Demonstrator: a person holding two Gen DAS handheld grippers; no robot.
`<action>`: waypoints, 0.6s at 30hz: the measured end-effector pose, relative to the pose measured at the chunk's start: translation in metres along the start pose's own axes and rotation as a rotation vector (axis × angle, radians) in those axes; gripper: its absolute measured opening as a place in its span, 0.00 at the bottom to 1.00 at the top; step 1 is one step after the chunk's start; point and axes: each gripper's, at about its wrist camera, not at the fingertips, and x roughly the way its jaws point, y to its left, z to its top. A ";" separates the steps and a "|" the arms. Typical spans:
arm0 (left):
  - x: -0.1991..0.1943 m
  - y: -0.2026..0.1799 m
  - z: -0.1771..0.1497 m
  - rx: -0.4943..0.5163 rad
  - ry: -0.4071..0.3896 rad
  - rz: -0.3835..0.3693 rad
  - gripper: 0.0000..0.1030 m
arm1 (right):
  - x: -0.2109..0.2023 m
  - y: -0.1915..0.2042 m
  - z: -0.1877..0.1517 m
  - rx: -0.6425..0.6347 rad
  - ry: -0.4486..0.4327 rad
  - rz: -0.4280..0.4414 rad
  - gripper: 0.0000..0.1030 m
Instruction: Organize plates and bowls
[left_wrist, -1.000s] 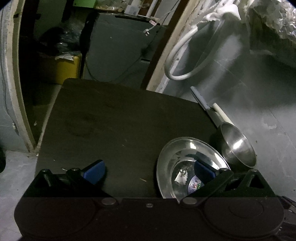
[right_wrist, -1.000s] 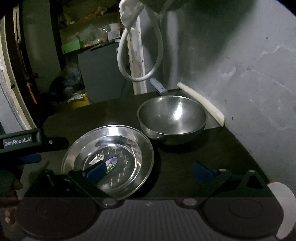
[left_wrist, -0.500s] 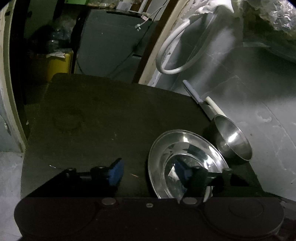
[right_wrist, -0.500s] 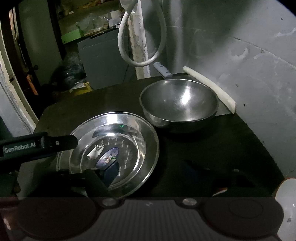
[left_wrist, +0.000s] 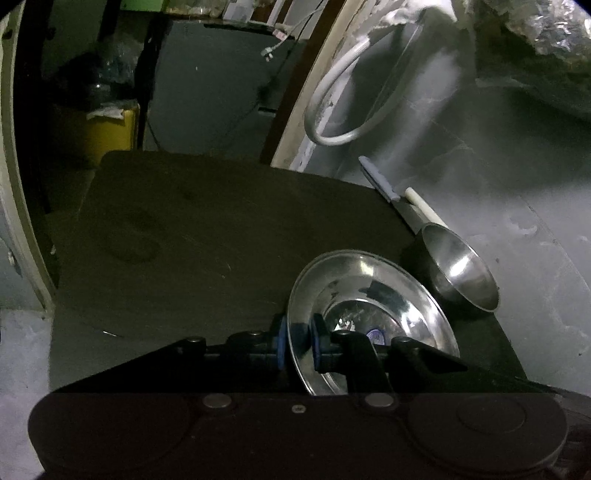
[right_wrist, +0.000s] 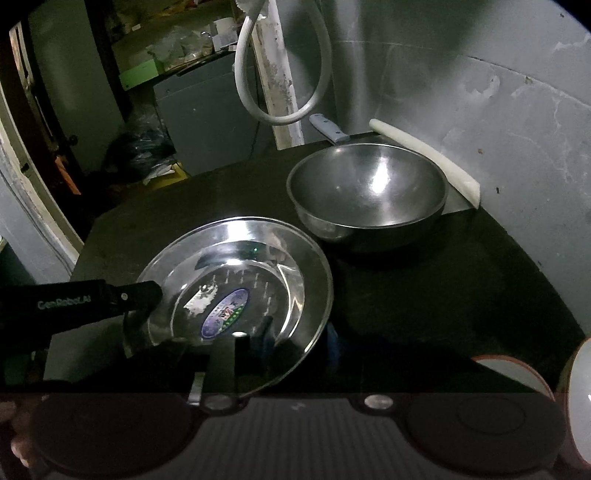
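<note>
Now our left hand-held gripper (left_wrist: 298, 347), open a second ago, is clenched on the shiny round steel plate's (left_wrist: 369, 317) rim on the dark table (left_wrist: 221, 240); right hand-held gripper (right_wrist: 295, 343) we cannot tell, too dark.

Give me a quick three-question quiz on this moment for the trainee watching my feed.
1. True or false: the left gripper has its blue pads closed on the rim of the steel plate.
2. Where is the steel bowl? A) upside down on the plate; B) upright on the table, beside the plate on the wall side; C) held in a gripper.
3. Fill in: the oval sticker lies inside the ____.

Key: 1 true; 2 B; 3 plate.
</note>
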 end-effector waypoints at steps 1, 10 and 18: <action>-0.003 0.000 0.000 0.008 -0.007 0.004 0.14 | -0.001 0.001 0.000 -0.005 -0.002 0.002 0.29; -0.035 -0.010 0.012 0.032 -0.097 0.013 0.16 | -0.022 0.017 0.006 -0.076 -0.089 -0.001 0.29; -0.070 -0.028 0.011 0.042 -0.141 0.009 0.16 | -0.056 0.026 0.016 -0.110 -0.167 0.008 0.29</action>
